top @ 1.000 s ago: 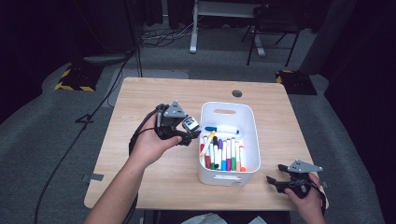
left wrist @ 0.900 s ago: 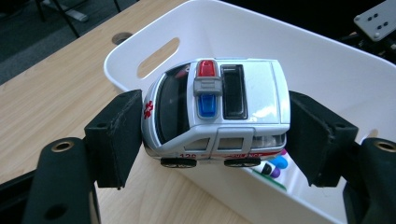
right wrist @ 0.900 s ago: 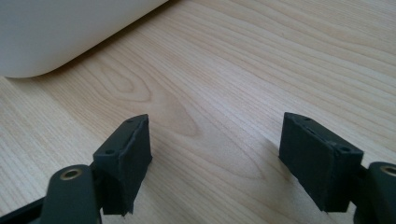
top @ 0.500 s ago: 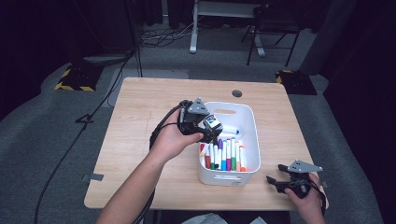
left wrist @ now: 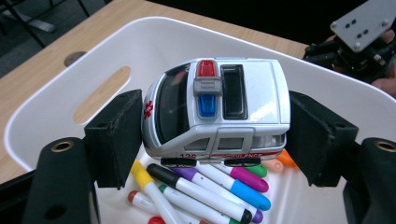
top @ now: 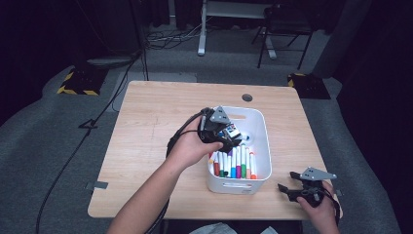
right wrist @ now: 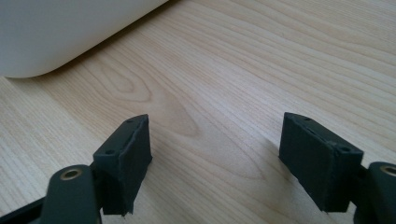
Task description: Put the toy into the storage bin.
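Two grippers are at work over the wooden bench [top: 156, 126]. Nearest the person's edge, the right gripper [top: 287, 187] rests low at the bench's front right corner, its jaws standing well apart with bare wood between them, just beside the white bin [top: 261, 146]; in the right gripper view the bin's rounded wall [right wrist: 56, 32] curves across the upper left. Farther in, the left gripper [top: 233, 136] hangs over the bin, reaching in from its left rim, and its jaws are clamped on a toy ambulance [left wrist: 217, 112], one pad at the nose and one at the tail. The ambulance is white and silver with a red and blue light bar on its roof, and it is held clear above the markers [left wrist: 205, 186] that lie in the bin's near half, their caps in many colours. Beyond it the bin's far half looks mostly bare, with a slot handle [left wrist: 100, 93] in the end wall.
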A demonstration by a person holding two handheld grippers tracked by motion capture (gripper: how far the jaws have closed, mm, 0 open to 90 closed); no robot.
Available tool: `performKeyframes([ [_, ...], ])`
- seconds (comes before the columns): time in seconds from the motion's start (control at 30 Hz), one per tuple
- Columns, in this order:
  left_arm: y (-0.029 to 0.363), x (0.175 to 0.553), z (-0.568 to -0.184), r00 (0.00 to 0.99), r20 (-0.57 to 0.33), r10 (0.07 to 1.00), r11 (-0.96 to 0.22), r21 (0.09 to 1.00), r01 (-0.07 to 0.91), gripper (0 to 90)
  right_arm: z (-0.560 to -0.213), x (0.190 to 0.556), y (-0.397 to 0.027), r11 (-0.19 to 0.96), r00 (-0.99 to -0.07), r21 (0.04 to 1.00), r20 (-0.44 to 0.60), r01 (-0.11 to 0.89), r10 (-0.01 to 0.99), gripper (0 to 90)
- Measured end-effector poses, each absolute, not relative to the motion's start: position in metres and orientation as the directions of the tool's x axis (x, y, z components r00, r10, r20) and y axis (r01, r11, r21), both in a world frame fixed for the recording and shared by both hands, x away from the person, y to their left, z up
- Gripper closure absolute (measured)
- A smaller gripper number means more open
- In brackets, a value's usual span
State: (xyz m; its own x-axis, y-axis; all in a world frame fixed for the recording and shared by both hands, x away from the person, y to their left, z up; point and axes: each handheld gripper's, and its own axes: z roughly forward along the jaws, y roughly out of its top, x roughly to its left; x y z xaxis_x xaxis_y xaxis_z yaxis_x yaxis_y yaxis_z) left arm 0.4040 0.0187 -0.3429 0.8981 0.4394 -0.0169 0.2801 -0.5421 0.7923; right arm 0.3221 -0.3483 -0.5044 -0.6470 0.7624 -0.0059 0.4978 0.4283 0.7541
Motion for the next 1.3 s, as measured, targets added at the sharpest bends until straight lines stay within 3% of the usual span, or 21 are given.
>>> performKeyframes([
  [0.77, -0.007, 0.403, -0.373, 0.946, -0.027, 0.323, -0.692, 0.675, 0.255, 25.6, -0.504, 0.322, -0.348, 0.428, -0.647, 0.754, -0.006, 0.498, 0.762, 25.4],
  [1.3, -0.012, 0.401, -0.385, 0.940, -0.031, 0.339, -0.737, 0.613, 0.286, 25.5, -0.504, 0.322, -0.348, 0.429, -0.647, 0.754, -0.006, 0.498, 0.762, 25.4],
])
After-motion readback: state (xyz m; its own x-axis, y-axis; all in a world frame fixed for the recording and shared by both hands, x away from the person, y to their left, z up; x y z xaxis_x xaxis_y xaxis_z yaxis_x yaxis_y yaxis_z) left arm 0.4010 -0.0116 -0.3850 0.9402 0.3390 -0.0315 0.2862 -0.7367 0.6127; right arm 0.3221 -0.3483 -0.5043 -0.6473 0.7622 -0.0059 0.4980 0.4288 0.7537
